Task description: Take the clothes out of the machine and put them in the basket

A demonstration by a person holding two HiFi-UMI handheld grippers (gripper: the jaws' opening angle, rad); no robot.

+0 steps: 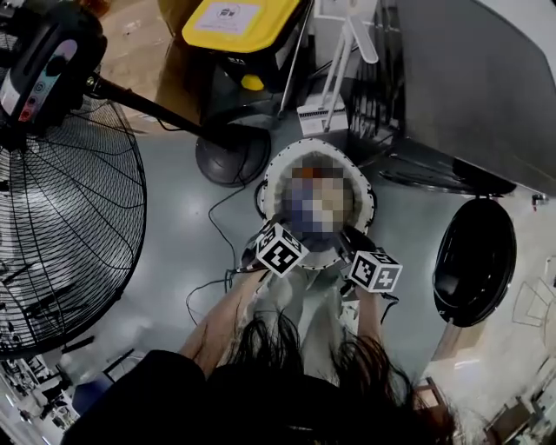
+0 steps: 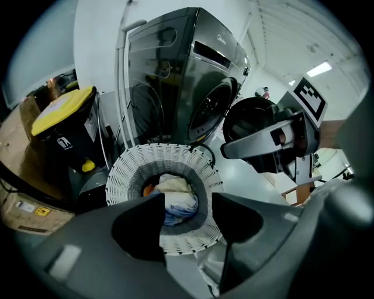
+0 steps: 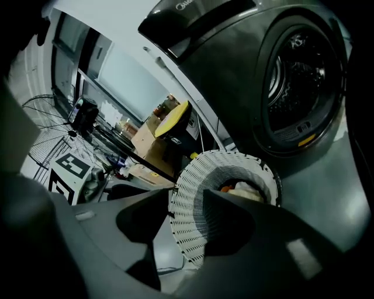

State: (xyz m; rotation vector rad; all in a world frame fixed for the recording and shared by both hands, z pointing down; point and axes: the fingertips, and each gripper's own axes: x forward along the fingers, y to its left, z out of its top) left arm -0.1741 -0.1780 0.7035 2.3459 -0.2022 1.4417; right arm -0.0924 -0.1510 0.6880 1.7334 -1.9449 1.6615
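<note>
Nearest, both tools hover at the near rim of the basket (image 1: 271, 178), the left gripper (image 1: 276, 228) just left of the right gripper (image 1: 356, 243). Each has its 2 jaws spread with nothing pinched. The left frames the clothes (image 2: 175, 195) lying inside the basket, and the right frames only the white rim. A pale fold of cloth shows under the left jaws; whether it is laundry I cannot tell.

Beyond and to the right stands the machine (image 1: 469, 78), its door (image 1: 473, 261) swung open on the right, apart from the basket. The drum mouth (image 3: 298, 76) looks dark, so anything left inside is hidden. The right gripper is probably the nearer one for a reach there, with bare floor between. The fan (image 1: 61, 226) crowds the left side, and a yellow-lidded bin (image 1: 243, 22) sits far behind.
</note>
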